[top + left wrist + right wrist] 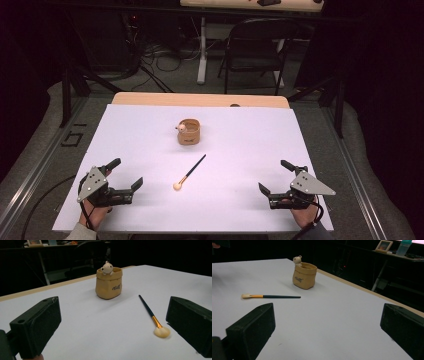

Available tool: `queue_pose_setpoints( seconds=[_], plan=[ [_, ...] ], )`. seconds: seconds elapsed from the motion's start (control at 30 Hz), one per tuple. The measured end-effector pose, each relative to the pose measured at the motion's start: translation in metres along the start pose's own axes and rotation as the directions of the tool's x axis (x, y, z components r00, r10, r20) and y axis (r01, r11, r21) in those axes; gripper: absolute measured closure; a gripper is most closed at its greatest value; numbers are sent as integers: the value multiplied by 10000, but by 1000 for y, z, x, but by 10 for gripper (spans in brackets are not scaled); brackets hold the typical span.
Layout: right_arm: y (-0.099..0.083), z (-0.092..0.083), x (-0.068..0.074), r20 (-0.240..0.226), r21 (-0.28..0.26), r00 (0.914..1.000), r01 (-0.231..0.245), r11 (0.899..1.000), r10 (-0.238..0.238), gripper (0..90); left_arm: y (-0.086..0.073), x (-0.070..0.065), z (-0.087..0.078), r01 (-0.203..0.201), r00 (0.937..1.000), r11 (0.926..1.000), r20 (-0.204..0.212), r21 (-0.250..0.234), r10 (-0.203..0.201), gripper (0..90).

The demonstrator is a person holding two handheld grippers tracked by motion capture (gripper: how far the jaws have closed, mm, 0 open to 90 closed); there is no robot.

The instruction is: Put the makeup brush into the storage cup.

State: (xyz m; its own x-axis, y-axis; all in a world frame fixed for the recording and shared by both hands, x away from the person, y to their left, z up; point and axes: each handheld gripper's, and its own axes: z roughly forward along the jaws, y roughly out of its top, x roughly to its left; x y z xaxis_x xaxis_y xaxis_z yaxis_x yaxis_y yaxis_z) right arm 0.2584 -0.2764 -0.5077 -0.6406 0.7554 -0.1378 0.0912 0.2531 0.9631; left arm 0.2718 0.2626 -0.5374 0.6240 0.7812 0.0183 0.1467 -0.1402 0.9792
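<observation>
The left gripper (125,174) sits at the near left of the table, its 2 blocky black jaws spread wide and holding nothing. The right gripper (274,176) mirrors it at the near right, jaws also wide and empty. Each carries a flat grey 3-cornered plate. A smooth white sheet (150,145) covers the table. A slim brush (189,173) lies flat near the centre, with a dark handle, gold ferrule and soft cream bristles pointing near-left. Farther back stands a tan sack-shaped pot (189,132) with a small pale bear figure (107,267) on its rim. Dark lettering on the pot is too blurred to read.
</observation>
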Motion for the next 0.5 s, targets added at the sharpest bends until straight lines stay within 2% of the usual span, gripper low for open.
queue_pose_setpoints(
  seconds=[0.5],
  plan=[
    [-1, 2, -1, 1, 26, 10000, -94, 10000, 94, 0, 0, -3, 6, -18, 9999, 9999, 152, 167, 15, 0]
  ],
)
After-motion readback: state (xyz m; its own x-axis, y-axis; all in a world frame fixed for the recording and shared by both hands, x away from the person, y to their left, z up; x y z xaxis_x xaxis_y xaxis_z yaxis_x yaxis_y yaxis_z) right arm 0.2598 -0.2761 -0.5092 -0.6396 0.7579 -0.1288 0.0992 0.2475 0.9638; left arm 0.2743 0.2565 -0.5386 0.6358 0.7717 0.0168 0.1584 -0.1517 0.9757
